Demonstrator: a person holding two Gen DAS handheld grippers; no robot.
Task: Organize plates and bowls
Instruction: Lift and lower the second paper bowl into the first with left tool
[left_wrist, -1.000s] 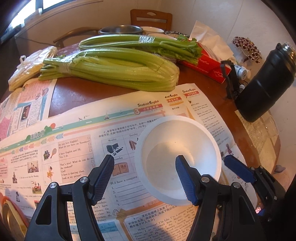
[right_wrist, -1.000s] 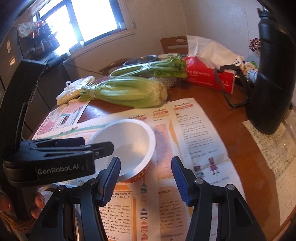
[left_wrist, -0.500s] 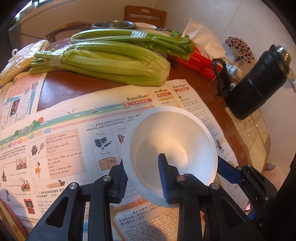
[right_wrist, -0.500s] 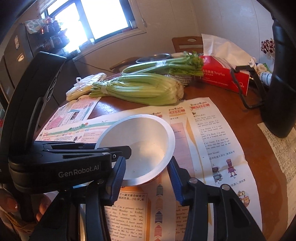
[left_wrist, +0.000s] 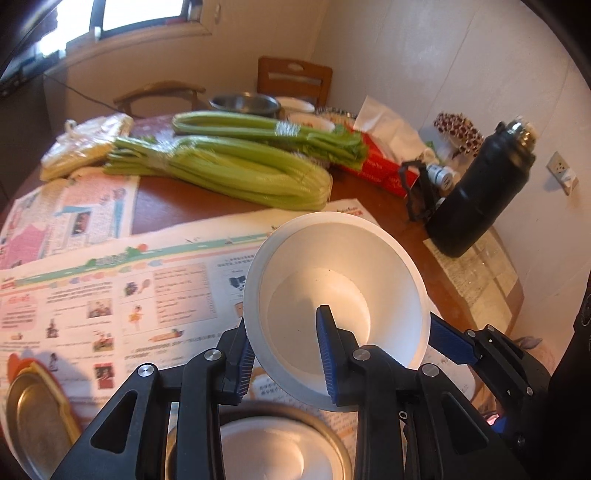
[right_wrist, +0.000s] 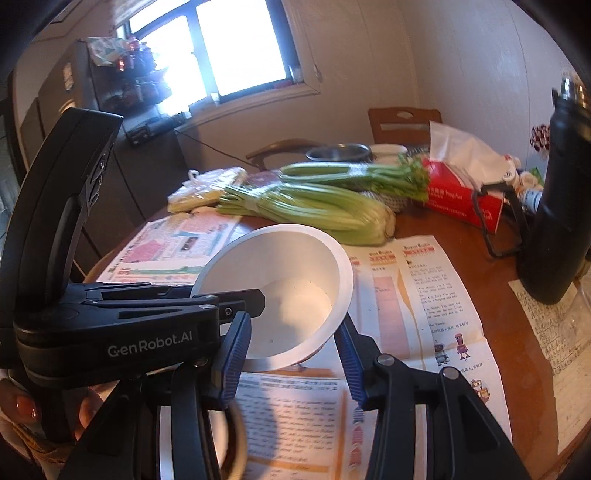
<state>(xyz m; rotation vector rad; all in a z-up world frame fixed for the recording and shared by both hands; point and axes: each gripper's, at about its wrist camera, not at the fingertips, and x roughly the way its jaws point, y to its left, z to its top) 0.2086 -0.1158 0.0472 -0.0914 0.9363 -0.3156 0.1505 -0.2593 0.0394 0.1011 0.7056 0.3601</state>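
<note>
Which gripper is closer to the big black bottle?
Right. Both grippers hold the white bowl: the left gripper pinches its left rim, away from the black bottle, and the right gripper clamps the side facing the bottle.

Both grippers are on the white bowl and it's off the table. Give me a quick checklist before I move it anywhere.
1. Left gripper clamped on the white bowl wall: ok.
2. Right gripper pads on bowl's sides: ok.
3. Bowl clear of the newspaper: ok.
4. Bowl level: not ok, it tilts toward the cameras.
5. Bowl contents: ok, looks empty.
6. Metal-rimmed dish below as landing spot: cannot tell, mostly hidden.
</note>
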